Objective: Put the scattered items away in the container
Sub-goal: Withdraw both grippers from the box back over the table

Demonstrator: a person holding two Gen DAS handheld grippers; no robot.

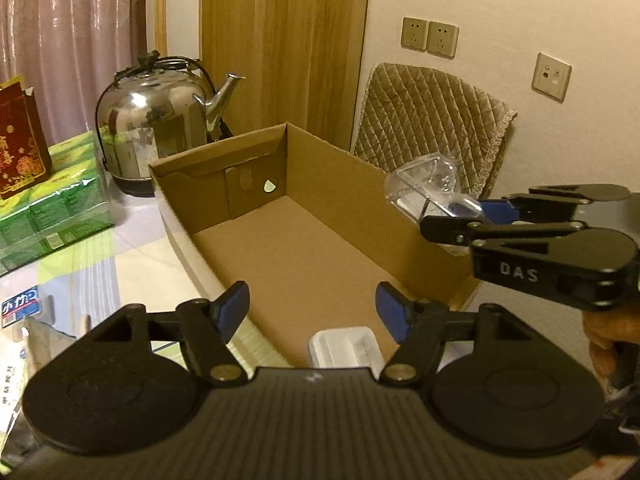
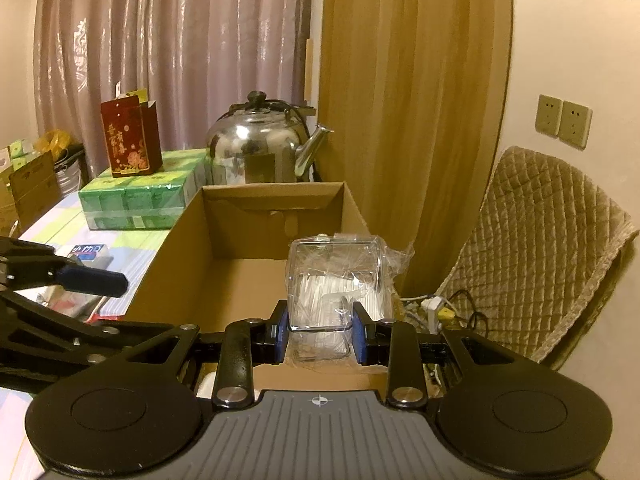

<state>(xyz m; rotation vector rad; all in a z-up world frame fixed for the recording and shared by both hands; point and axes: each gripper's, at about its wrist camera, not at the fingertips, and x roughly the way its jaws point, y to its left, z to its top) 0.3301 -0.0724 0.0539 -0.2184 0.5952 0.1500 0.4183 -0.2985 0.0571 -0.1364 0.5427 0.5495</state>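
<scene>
An open cardboard box (image 1: 224,240) stands on the table; it also shows in the right wrist view (image 2: 172,252). A white plastic item (image 1: 344,346) lies at its near end. My left gripper (image 1: 312,306) is open and empty, above the box's near end. My right gripper (image 2: 320,334) is shut on a clear plastic box (image 2: 332,276) wrapped in film, with white sticks inside, held above the box's right wall. In the left wrist view the right gripper (image 1: 472,216) reaches in from the right with the clear plastic box (image 1: 424,188).
A steel kettle (image 1: 160,120) stands behind the box. A green wrapped pack (image 1: 52,208) with a red carton (image 1: 20,140) on it sits at the left. Small packets (image 1: 20,308) lie on the table's left. A quilted chair back (image 1: 432,120) is at the right.
</scene>
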